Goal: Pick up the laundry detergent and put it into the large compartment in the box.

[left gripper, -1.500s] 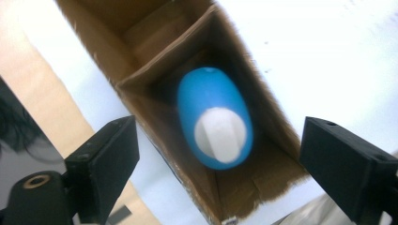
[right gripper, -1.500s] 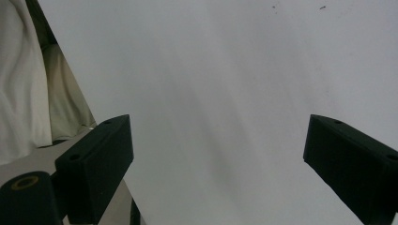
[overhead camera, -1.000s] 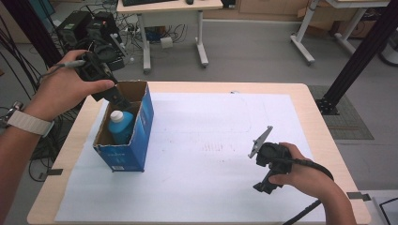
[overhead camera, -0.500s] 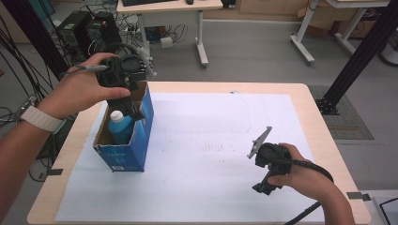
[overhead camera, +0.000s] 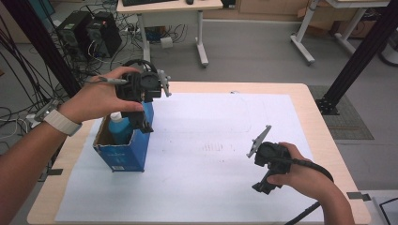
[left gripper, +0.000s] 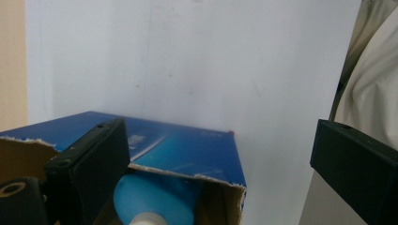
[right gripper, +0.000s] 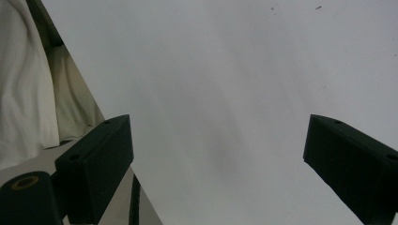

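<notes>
Bottle (left gripper: 155, 199) in box (left gripper: 187, 150); left gripper (overhead camera: 143, 124) above.

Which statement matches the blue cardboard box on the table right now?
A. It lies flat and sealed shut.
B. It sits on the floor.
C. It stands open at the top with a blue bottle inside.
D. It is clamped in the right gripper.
C: the blue box stands open-topped on the white sheet, and the blue bottle sits inside it, beneath the left gripper.

Grey floor (overhead camera: 244, 42), white desk (overhead camera: 169, 5), computer towers (overhead camera: 89, 33), tangled cables (overhead camera: 19, 70)
</notes>
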The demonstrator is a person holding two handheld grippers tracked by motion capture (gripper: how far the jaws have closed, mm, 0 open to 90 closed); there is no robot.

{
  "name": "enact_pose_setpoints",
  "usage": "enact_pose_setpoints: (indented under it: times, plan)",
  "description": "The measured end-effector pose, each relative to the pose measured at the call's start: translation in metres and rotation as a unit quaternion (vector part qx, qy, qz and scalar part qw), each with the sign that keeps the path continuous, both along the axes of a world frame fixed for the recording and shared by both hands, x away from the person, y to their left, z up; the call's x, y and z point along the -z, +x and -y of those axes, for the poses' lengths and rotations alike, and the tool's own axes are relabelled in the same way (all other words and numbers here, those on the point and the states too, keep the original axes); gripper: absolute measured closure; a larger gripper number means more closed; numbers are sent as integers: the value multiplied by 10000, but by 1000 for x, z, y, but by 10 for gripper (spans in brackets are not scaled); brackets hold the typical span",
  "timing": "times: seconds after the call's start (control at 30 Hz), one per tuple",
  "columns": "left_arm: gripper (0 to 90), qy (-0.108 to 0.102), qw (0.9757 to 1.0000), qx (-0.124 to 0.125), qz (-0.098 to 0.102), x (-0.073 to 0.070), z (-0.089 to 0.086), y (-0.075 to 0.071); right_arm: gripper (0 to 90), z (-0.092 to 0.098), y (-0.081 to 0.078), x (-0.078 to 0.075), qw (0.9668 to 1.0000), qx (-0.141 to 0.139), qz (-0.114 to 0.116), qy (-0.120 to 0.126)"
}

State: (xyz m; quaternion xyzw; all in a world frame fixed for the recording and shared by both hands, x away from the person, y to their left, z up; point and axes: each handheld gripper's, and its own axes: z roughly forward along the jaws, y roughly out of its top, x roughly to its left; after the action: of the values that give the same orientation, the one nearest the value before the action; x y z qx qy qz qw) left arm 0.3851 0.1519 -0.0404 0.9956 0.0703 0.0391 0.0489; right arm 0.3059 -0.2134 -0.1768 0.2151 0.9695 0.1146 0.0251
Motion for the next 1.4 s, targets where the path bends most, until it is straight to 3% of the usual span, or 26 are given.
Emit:
enact_pose_setpoints:
  times: [0.4, 0.9, 1.4]
  plan:
    - [62, 195, 9994, 271, -31, 16, 19, -5, 87, 0, -1, 1, 10000, 33, 4, -6]
    - [82, 285, 9980, 569, -23, 30, 31, 13, 87, 2, -1, -1, 10000, 85, 12, -18]
    - [89, 338, 9973, 619, 212, 44, 37, 24, 87, 4, -5, 1, 9999, 154, 7, 23]
